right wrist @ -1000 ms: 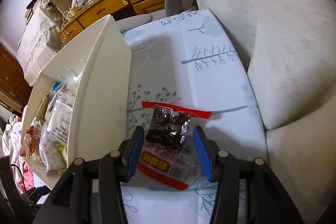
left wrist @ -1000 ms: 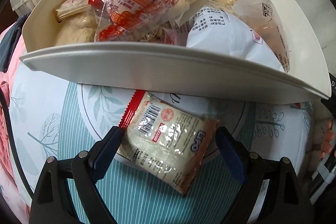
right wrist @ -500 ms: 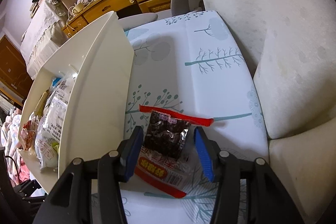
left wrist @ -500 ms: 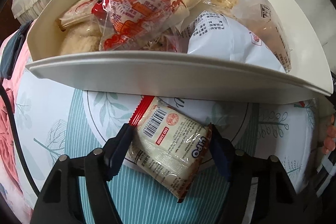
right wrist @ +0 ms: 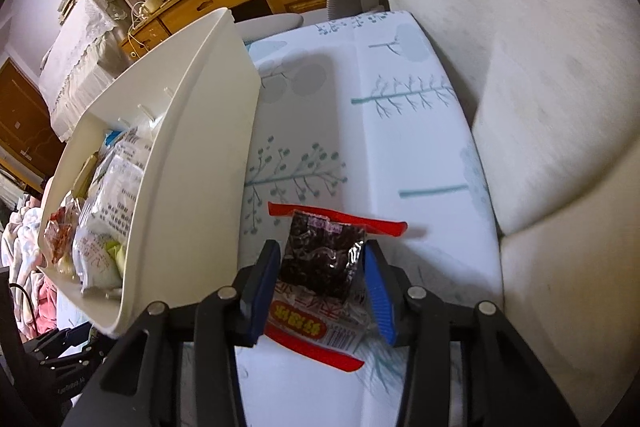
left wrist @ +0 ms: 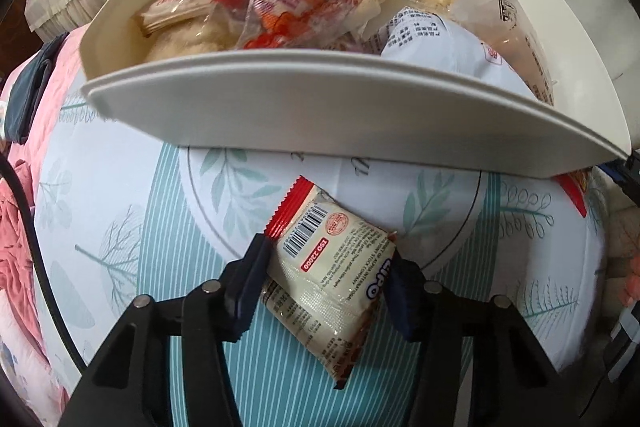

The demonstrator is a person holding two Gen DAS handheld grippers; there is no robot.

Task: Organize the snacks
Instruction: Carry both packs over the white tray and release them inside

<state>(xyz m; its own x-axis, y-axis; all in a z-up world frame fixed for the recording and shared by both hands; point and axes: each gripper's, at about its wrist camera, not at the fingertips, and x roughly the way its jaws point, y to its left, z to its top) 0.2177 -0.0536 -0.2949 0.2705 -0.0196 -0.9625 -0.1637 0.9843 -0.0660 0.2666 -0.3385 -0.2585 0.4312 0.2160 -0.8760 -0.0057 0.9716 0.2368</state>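
Closing on a cream LiPO snack packet [left wrist: 332, 267], the left gripper [left wrist: 324, 283] has its fingers [left wrist: 250, 281] touching both packet edges; the packet lies on a leaf-printed cloth [left wrist: 120, 219] just in front of the white bin [left wrist: 320, 107] full of snacks. The right gripper [right wrist: 322, 291] is closing too, fingers [right wrist: 380, 291] against a red-edged packet of dark snacks [right wrist: 320, 263] lying beside the bin [right wrist: 192, 187].

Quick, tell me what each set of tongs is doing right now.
Left tongs: closing on the cream snack packet, pads touching its edges.
Right tongs: closing on the dark snack packet, pads against it.
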